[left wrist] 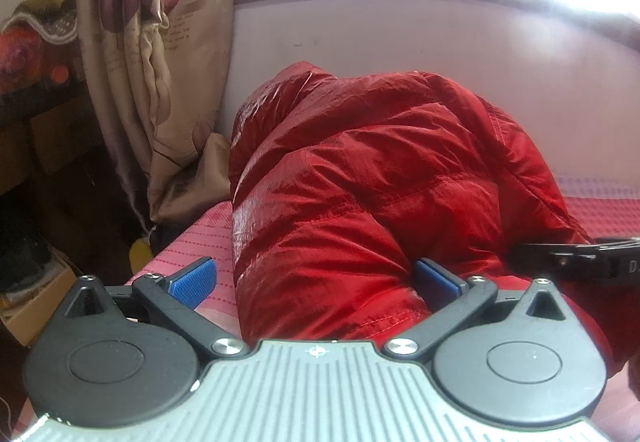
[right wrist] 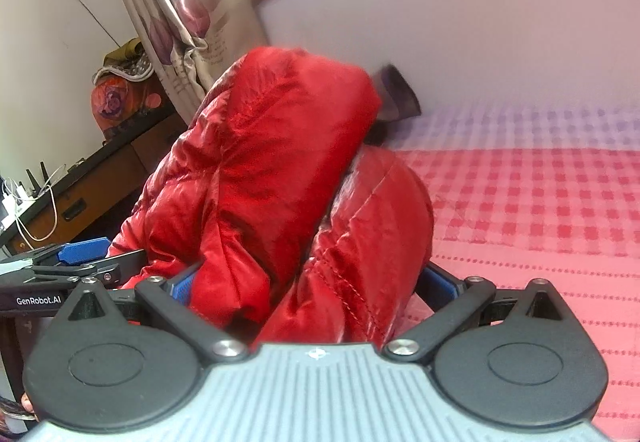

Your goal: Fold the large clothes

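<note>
A bed with a pink checked bedspread point(right wrist: 540, 202) carries the work. Left gripper point(left wrist: 316, 280) and right gripper point(right wrist: 312, 282) both stand wide open, fingers straddling a bunched red down jacket point(left wrist: 380, 170) without clamping it. Judged step: regrasp before folding; next, close on an edge (fabric looks slippery). No containers visible.

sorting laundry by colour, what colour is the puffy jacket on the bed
Shiny red jacket, clearest in the right wrist view.

Both wrist views face the red jacket point(left wrist: 380, 170) closely.
</note>
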The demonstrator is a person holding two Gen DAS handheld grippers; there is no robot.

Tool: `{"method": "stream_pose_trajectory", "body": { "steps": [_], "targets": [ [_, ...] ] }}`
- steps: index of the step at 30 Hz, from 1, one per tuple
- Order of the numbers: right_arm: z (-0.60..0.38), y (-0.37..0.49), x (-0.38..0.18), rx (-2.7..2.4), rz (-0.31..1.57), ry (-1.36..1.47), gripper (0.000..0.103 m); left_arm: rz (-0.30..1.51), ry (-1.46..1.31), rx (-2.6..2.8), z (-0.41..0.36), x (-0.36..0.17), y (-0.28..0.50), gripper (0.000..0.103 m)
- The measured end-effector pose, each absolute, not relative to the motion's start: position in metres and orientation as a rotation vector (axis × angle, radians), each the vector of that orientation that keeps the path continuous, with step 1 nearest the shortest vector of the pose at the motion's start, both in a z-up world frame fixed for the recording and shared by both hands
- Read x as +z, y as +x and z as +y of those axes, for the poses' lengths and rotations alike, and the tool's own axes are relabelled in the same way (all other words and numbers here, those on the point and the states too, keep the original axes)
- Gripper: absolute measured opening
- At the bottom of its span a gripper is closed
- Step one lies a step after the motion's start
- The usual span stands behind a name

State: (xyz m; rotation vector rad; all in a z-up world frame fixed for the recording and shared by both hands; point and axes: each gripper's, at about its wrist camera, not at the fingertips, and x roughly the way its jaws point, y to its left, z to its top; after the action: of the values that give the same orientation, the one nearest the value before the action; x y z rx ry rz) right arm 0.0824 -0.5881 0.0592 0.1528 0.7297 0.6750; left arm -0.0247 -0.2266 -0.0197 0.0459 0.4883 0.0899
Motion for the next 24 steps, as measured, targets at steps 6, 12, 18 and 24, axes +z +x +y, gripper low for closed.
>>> {"method": "stream_pose_trajectory", "body": {
  "steps": [6, 12, 18, 24],
  "targets": [
    [-0.598, 0.071, 0.069, 0.670, 0.680, 0.149, 0.103, 0.479, 0.085, 0.124, -0.232, -0.016, -0.028, 0.103],
    [-0.603, 0.059, 0.078, 0.652, 0.641, 0.111, 0.103, 0.468, 0.080, 0.142, -0.234, -0.017, -0.030, 0.103],
    [-0.600, 0.041, 0.088, 0.614, 0.569, 0.014, 0.103, 0.465, 0.073, 0.185, -0.237, -0.014, -0.036, 0.103],
    [-0.601, 0.030, 0.089, 0.595, 0.545, -0.056, 0.103, 0.427, 0.101, 0.205, -0.246, -0.010, -0.050, 0.103]
  ]
}}
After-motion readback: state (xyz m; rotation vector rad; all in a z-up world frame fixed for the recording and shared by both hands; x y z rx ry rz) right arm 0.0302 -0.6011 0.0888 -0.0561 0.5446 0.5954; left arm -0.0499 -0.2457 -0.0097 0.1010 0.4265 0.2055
